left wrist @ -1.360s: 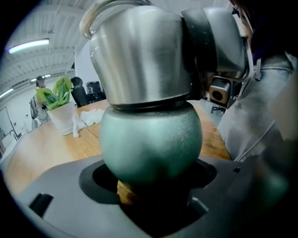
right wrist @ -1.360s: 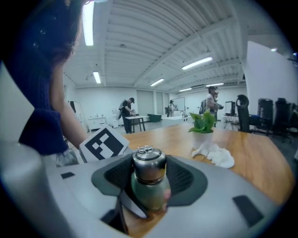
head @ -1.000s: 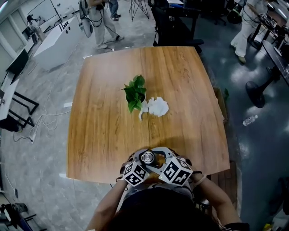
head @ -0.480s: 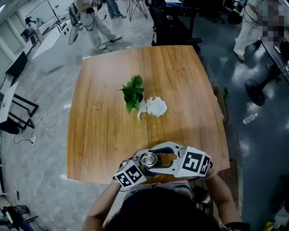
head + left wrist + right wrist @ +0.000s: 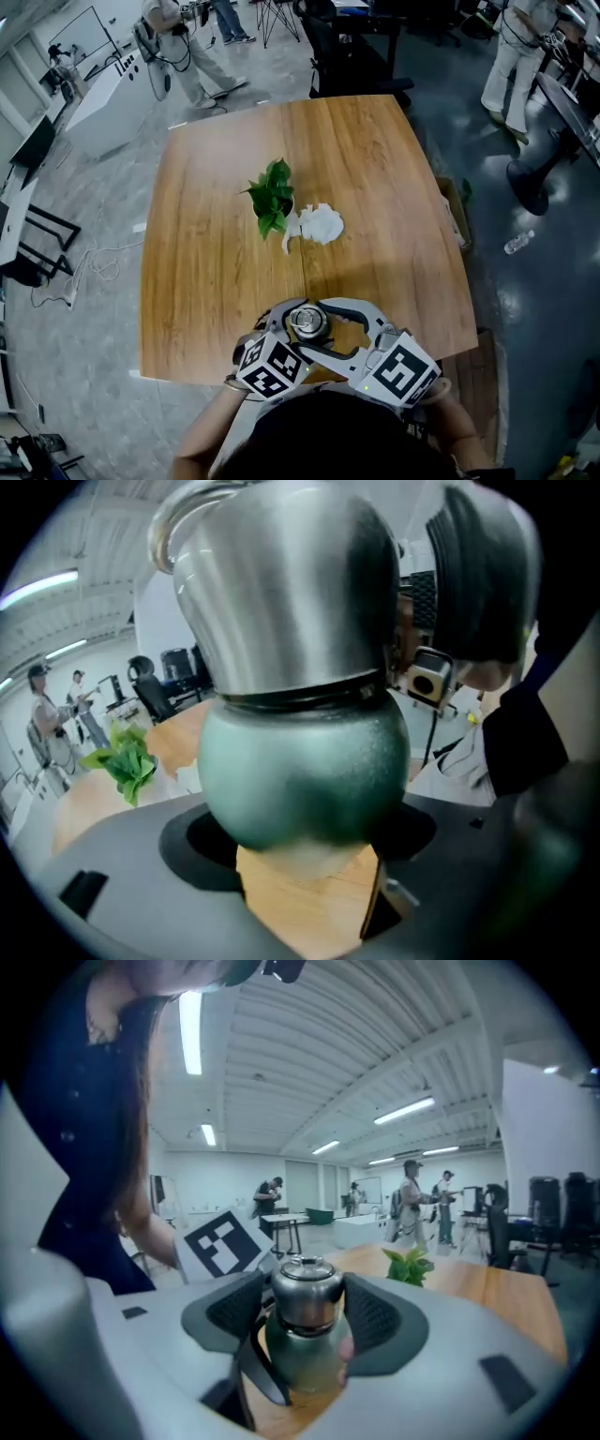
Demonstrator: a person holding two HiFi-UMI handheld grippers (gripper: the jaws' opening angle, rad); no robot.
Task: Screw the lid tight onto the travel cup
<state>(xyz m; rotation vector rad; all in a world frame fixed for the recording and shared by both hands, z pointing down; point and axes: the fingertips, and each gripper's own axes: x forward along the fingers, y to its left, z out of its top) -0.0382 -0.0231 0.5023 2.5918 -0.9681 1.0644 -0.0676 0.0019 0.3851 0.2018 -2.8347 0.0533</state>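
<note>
Left claw: I am clenching it on the travel cup, gripping the rounded green body between both jaws. The cup is standing roughly upright, steel top uppermost, and is hanging clear of the wooden table, over its near edge, just in front of my body.

Right claw: I am grasping the steel lid with it, one dark pad lying against each side of the lid. The lid is sitting on top of the green body, its small knob pointing up.

In the head view both claws are meeting at the cup, left one from the near left, right one from the near right.

Mid-table, well apart from the cup: a small green plant, with a crumpled white paper touching its right side
</note>
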